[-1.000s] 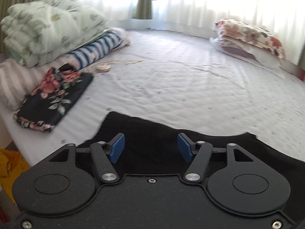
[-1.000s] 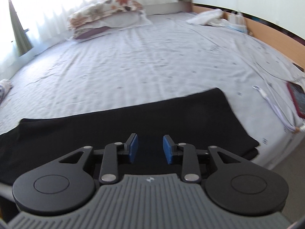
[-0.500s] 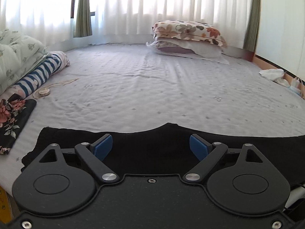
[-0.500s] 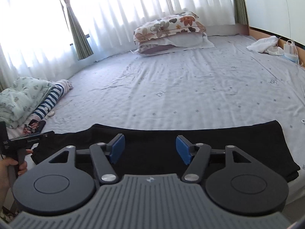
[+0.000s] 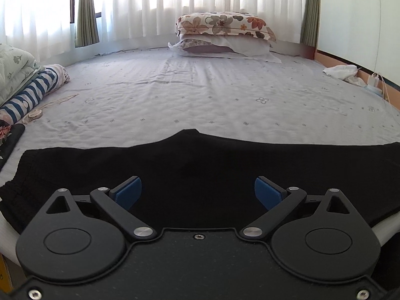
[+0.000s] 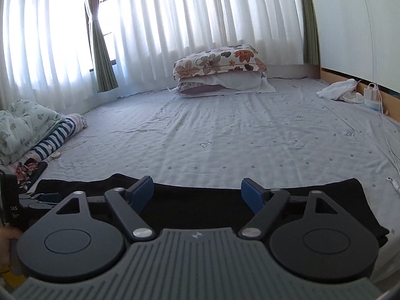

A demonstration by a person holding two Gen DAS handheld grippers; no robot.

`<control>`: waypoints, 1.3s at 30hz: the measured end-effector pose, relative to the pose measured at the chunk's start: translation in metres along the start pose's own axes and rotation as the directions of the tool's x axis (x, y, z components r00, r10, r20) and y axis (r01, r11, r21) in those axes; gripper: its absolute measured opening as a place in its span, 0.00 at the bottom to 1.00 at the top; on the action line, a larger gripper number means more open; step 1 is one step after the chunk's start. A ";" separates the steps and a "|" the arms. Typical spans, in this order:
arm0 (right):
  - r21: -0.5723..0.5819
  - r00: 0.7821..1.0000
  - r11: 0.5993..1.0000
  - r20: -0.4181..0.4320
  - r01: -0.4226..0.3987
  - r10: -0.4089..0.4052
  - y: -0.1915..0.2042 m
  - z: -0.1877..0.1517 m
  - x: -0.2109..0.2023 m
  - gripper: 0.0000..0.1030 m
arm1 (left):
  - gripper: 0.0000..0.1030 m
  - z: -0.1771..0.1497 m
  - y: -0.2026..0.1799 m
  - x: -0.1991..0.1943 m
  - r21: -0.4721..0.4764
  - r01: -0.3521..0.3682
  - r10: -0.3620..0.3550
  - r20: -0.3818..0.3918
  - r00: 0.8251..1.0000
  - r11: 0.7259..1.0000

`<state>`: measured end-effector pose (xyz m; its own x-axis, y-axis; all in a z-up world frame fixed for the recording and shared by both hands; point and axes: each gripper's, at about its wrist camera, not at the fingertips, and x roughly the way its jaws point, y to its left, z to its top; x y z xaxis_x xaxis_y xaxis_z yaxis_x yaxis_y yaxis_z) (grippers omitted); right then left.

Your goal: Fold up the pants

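Observation:
Black pants [image 5: 200,160] lie flat in a long band along the near edge of the bed [image 5: 200,95], also seen in the right wrist view as black pants [image 6: 312,200]. My left gripper [image 5: 198,192] hovers over their middle, its jaws opening wide, with nothing between the blue pads [image 5: 128,191]. My right gripper [image 6: 197,195] is above the same cloth, jaws also opening, nothing held. The left gripper's body [image 6: 10,200] and a hand show at the left edge of the right wrist view.
Floral pillows [image 5: 225,32] are stacked at the bed's far end by the curtains. Folded quilts and a striped roll [image 5: 32,92] sit at the left, with a dark floral cloth [image 5: 7,135]. White cloth and a charger [image 6: 347,90] lie at the right by the wooden rail.
Both grippers' jaws have spread much wider. Both views swung from the pants' ends toward the middle of the bed, and the pants now lie released on the sheet.

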<state>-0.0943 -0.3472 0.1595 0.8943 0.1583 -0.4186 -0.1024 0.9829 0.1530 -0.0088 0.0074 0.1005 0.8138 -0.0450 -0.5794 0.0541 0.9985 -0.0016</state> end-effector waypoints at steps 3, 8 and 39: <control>0.002 0.997 0.998 0.044 0.064 -0.064 0.011 -0.035 0.025 0.85 | 0.95 -0.019 -0.012 0.013 -0.009 -0.014 0.014 -0.014 1.000 1.000; -0.027 0.987 0.993 0.113 0.119 -0.115 0.038 -0.094 0.070 0.85 | 0.96 -0.047 -0.026 0.028 -0.015 -0.059 0.059 0.017 0.998 0.998; -0.012 0.938 0.947 0.140 0.321 -0.316 -0.036 -0.173 0.101 0.66 | 1.00 -0.095 -0.004 0.050 -0.032 -0.160 0.161 0.048 0.986 0.987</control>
<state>-0.0763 -0.3505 -0.0434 0.9324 -0.1752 -0.3162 0.1848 0.9828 0.0003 -0.0229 0.0043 -0.0058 0.8386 0.1149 -0.5325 -0.0951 0.9934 0.0646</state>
